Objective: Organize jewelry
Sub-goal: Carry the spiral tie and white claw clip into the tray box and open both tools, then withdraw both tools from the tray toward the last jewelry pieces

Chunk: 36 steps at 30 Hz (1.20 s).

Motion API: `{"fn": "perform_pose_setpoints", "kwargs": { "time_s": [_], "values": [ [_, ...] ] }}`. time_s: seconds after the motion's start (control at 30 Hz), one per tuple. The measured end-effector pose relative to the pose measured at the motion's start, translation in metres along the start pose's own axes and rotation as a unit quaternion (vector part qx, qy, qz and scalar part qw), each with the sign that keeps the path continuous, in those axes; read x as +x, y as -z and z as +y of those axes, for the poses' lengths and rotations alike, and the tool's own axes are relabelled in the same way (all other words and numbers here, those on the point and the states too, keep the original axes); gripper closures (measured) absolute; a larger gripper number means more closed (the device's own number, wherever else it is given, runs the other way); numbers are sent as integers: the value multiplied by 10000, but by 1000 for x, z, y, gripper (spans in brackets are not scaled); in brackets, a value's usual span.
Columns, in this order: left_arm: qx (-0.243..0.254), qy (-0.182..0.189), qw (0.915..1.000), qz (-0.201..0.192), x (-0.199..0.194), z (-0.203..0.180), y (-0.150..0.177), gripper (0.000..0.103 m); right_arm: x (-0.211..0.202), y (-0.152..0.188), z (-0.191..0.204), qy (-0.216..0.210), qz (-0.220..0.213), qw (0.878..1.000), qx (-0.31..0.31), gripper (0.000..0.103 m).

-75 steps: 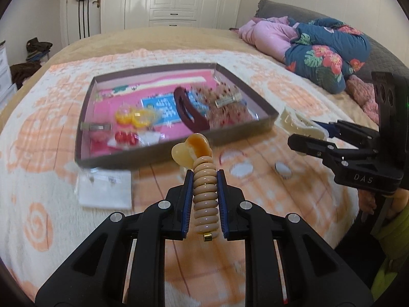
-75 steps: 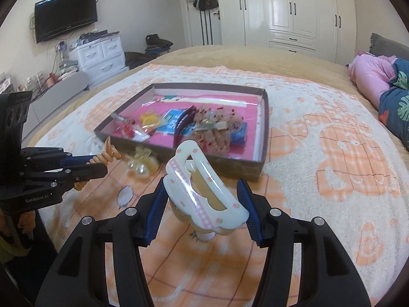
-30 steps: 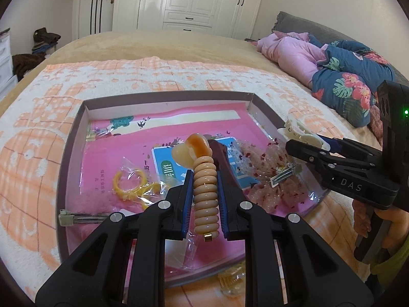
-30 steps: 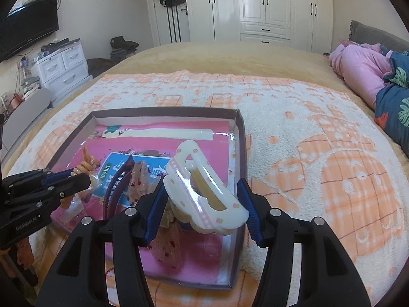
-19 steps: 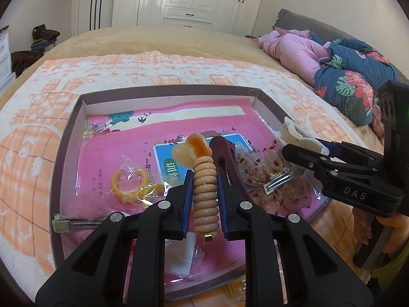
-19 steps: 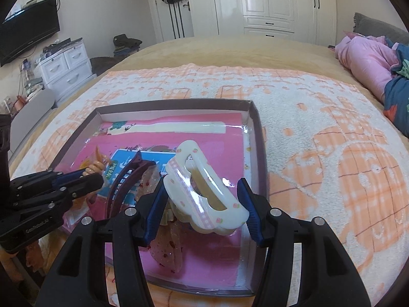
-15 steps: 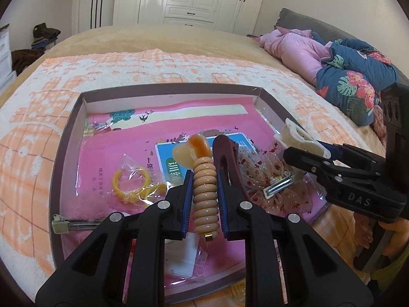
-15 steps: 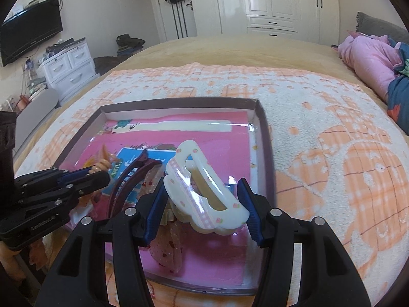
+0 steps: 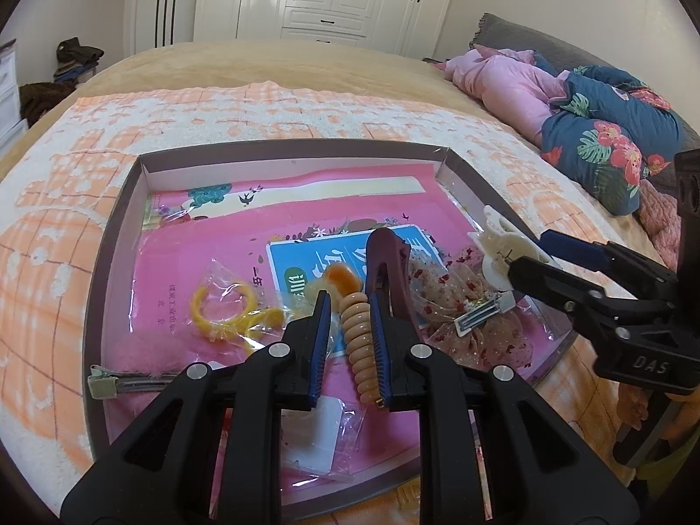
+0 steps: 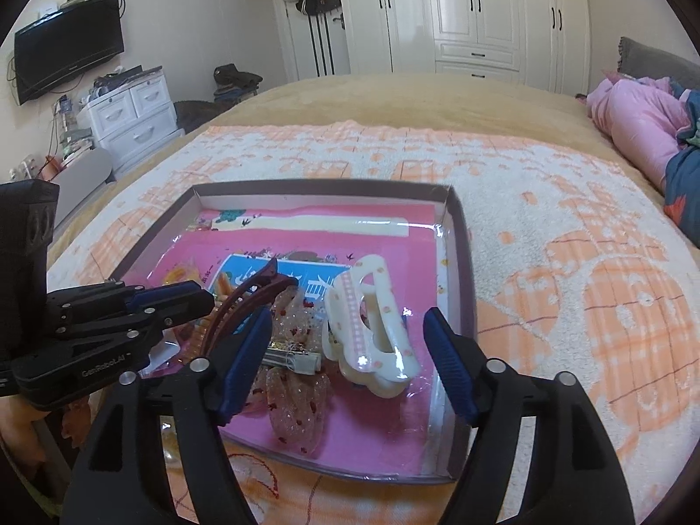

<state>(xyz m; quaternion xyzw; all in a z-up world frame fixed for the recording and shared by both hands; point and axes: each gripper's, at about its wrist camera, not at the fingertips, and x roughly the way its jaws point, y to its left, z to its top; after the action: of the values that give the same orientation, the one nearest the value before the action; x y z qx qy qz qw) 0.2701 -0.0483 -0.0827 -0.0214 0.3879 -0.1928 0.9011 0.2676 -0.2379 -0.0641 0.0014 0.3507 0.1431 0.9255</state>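
A shallow brown box [image 9: 111, 236] with a pink lining lies on the bed; it also shows in the right wrist view [image 10: 461, 262]. My left gripper [image 9: 348, 341] is open over the box; the peach coiled hair tie [image 9: 361, 341] leans against its right finger, the left finger apart from it. My right gripper [image 10: 345, 341] is open wide over the box's right side. The cream hair claw [image 10: 372, 332] has left it and lies tilted in the box. A dark red hair clip [image 9: 387, 271] and a sheer red-dotted bow [image 10: 293, 398] lie in the box.
Yellow rings in a clear bag [image 9: 223, 306], a grey snap clip [image 9: 127, 383] and a white card in plastic [image 9: 319, 442] lie in the box. Pink and floral bedding [image 9: 582, 118] is piled at the right. An orange-patterned blanket [image 10: 590, 284] surrounds the box.
Both grippers have opened over the box. The cream hair claw dropped out of the right gripper into the box. The left gripper's fingers spread and the coiled hair tie tilted loose.
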Motion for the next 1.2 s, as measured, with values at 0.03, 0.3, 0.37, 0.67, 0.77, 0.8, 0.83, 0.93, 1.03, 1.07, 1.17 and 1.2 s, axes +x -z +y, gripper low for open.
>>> {"fn": "perform_pose_setpoints", "kwargs": {
  "time_s": [0.03,0.3,0.37,0.67,0.77,0.8,0.83,0.93,1.03,1.07,1.17,1.2],
  "values": [
    [-6,2,10000,-8,-1,0,0,92,-4,0,0,23,-41,10000,10,30],
    [-54,-8,10000,-71,-11,-2,-1,89,-23,7,-10,228,-204,9994,153,19],
    [-72,-33,9999,-100,-15,-2,-1,82,-29,10,-11,268,-256,9992,162,17],
    [-193,-302,9989,-299,-47,2,4,46,-59,19,-12,220,-501,9982,266,10],
    [-241,-358,9984,-371,-60,4,9,32,-67,21,-10,209,-535,9980,245,9],
    [-230,-383,9982,-395,-64,4,10,26,-70,22,-9,209,-547,9980,231,9],
    [-228,-422,9979,-431,-68,4,12,24,-73,24,-7,213,-565,9980,209,9],
    [-256,-433,9976,-484,-76,3,14,15,-80,28,-6,228,-618,9977,176,9],
    [-267,-460,9971,-544,-85,2,19,12,-85,31,-3,228,-645,9975,157,9],
    [-268,-481,9970,-542,-87,2,21,12,-87,32,-2,220,-658,9975,149,9],
    [-262,-527,9967,-561,-95,3,29,12,-91,34,1,215,-690,9973,110,9],
    [-258,-545,9966,-563,-97,3,31,12,-93,34,3,202,-700,9973,83,9]
  ]
}}
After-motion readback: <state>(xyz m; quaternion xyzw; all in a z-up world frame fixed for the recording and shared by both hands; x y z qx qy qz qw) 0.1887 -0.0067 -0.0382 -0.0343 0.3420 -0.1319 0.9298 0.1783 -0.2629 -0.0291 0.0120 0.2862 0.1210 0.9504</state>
